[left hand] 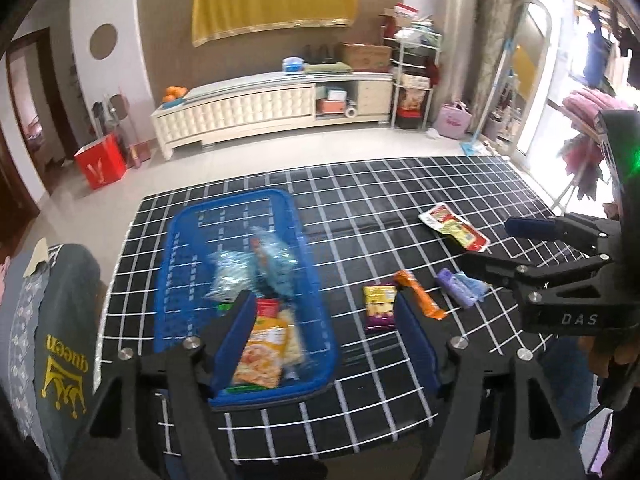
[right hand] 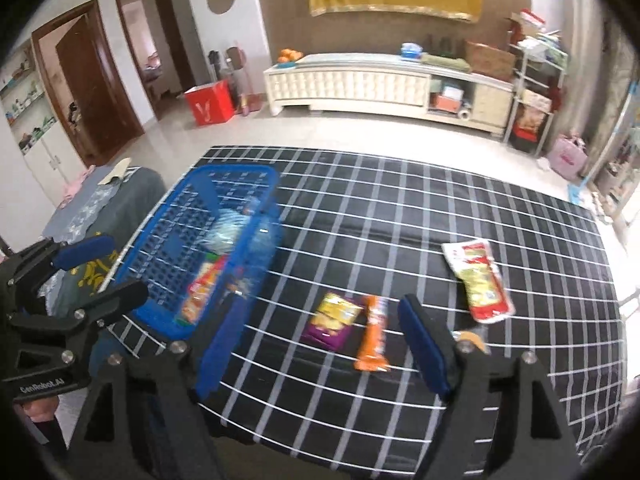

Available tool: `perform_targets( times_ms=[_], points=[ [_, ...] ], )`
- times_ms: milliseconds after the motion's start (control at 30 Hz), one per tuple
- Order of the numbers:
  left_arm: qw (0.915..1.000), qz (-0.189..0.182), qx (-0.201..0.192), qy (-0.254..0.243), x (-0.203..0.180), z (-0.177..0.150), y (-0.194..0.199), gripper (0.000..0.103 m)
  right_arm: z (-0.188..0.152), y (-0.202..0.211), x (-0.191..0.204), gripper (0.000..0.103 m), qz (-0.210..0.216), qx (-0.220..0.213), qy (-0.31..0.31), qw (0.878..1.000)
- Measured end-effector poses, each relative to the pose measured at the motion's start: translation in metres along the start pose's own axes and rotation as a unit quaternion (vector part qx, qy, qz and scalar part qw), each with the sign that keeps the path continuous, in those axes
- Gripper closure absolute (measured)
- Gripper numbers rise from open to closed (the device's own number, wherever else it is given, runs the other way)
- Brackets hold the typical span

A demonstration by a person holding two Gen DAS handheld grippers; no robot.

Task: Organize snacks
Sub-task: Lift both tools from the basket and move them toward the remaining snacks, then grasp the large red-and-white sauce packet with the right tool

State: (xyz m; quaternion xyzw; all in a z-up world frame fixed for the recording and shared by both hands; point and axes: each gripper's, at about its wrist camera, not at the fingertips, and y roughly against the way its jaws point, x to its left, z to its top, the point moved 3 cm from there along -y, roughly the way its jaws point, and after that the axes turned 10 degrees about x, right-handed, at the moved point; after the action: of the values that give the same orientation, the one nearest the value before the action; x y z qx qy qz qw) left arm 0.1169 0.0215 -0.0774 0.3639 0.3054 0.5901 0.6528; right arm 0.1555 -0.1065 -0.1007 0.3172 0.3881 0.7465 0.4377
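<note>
Snacks lie in two groups on my black table with the white grid [right hand: 400,216]. On the left stands the blue basket [left hand: 180,248], already holding several packets: crinkly blue-and-clear bags [left hand: 256,268] toward its far half and an orange-yellow packet [left hand: 264,352] at its near end. The basket's contents look blurred, so I cannot read any labels.

My left gripper [left hand: 324,320] hangs above the basket's near end with its blue-padded fingers [left hand: 236,340] spread wide and nothing between them. One finger sits over the basket, the other over bare table to its right.

My right gripper [right hand: 320,340] hovers over the near middle of the table, fingers also wide apart and empty. Between them, on the cloth, lie a purple-and-yellow packet [right hand: 332,320] and, just to its right, an orange bar [right hand: 374,334]; the two are close together, whether touching I cannot tell. Farther right and a little farther away rests a long red, white and yellow packet [right hand: 480,280], well apart from the others.

From the left wrist view, a small lilac and pale blue wrapped item [left hand: 460,282] shows on the table right of the orange bar, just beside the tip of my right gripper.

A grey cloth with a yellow crown print [left hand: 64,340] lies draped left of the table.
</note>
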Motion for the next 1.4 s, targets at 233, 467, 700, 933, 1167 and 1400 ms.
perform_targets(
  times_ms=[233,467,700,933,1167,1400],
  points=[
    [0.9993,-0.024,0.024,-0.017,-0.041,0.004,-0.024,0.029,-0.026,0.002,-0.042,0.005,-0.032,0.005,-0.018,0.999],
    [0.9979,-0.036,0.047,-0.026,-0.076,0.005,-0.047,0.029,-0.049,-0.011,-0.086,0.005,-0.053,0.027,-0.046,0.997],
    [0.9959,-0.035,0.078,-0.031,-0.093,0.007,-0.079,0.029,-0.06,-0.025,-0.128,0.005,-0.062,0.044,-0.068,0.995],
    [0.9951,-0.031,0.094,-0.005,-0.09,0.017,-0.107,0.029,-0.053,-0.053,-0.157,0.005,-0.057,0.064,-0.077,0.993],
    [0.9939,-0.038,0.101,0.023,-0.086,0.03,-0.132,0.029,-0.033,-0.087,-0.182,0.005,-0.039,0.082,-0.073,0.993],
    [0.9912,-0.042,0.123,0.025,-0.088,0.04,-0.16,0.029,-0.01,-0.134,-0.2,0.005,-0.045,0.123,-0.055,0.99]
  ],
)
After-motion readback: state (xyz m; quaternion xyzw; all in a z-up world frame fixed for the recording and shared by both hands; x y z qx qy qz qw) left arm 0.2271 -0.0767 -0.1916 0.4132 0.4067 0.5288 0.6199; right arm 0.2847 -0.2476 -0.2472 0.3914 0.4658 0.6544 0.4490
